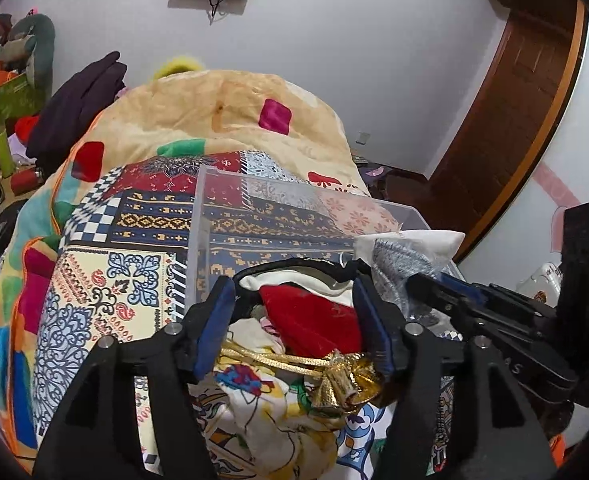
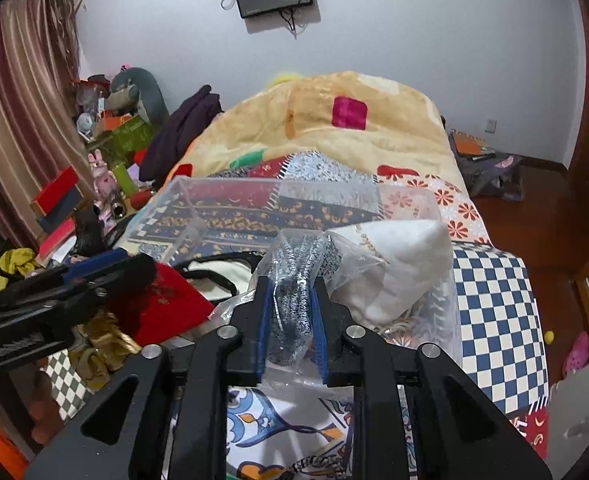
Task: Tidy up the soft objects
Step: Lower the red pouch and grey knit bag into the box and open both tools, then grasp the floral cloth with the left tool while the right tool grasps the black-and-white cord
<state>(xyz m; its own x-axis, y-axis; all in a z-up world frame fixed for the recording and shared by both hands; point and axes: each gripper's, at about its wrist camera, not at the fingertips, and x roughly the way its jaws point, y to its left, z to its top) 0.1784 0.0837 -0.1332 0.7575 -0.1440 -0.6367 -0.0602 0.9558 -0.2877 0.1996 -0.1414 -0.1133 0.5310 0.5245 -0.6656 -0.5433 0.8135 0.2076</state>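
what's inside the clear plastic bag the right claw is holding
Inside the clear plastic bag, a grey-and-white knit piece sits between the right claw pads, beside something soft and white. The bag's lower end is hidden by the claw.

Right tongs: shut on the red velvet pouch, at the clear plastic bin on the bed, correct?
Wrong item. The right tongs are shut on a clear plastic bag holding grey-and-white knitted fabric, as the right wrist view shows. The red velvet pouch lies between the left tongs. The clear plastic bin on the bed is right.
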